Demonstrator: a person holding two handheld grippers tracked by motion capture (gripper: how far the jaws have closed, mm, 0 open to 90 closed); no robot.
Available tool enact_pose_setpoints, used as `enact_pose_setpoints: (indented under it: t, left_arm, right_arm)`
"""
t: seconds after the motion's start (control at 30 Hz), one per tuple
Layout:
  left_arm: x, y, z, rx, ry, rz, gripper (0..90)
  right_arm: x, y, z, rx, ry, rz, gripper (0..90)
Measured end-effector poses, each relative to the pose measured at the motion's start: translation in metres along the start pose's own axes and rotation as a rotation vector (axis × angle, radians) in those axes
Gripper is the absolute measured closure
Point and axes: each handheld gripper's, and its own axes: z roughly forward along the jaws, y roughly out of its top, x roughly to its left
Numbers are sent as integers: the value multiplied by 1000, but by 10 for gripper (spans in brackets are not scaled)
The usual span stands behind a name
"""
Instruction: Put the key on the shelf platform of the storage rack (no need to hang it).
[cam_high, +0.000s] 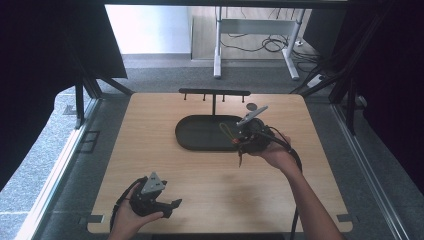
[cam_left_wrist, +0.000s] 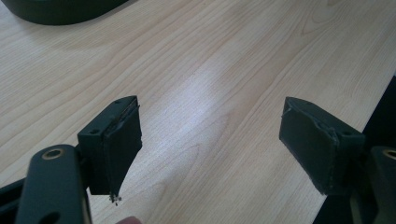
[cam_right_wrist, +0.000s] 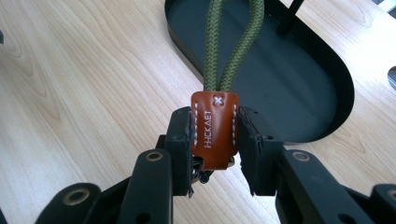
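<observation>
A key strap with an olive-green cord loop (cam_right_wrist: 232, 42) and a brown leather tab (cam_right_wrist: 214, 130) sits between the jaws of my right gripper (cam_right_wrist: 215, 140), which is shut on the tab. In the high view that right gripper (cam_high: 243, 134) hangs over the right end of the black oval tray (cam_high: 200, 134), with the cord loop (cam_high: 227, 131) reaching over the tray. My left gripper (cam_high: 175, 204) rests low near the table's front left, open; its pads (cam_left_wrist: 121, 140) stand wide apart over bare wood.
A black rack with several pegs (cam_high: 215, 93) stands behind the tray. A small round dark disc (cam_high: 251, 106) lies on the table right of the rack. The wooden table (cam_high: 150, 165) ends close to the left gripper's right jaw.
</observation>
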Motion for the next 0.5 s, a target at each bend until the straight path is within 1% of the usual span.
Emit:
enact_pose_setpoints:
  t: [0.1,0.2,0.5]
  left_arm:
    - [0,0,0,2,0,5,216]
    - [0,0,0,-1,0,1,216]
    - [0,0,0,4,-2,5,216]
  right_arm:
    - [-1,1,1,1,3,4,672]
    - [-3,3,4,-1,4,3,672]
    - [-13,9,10,0,3,29,672]
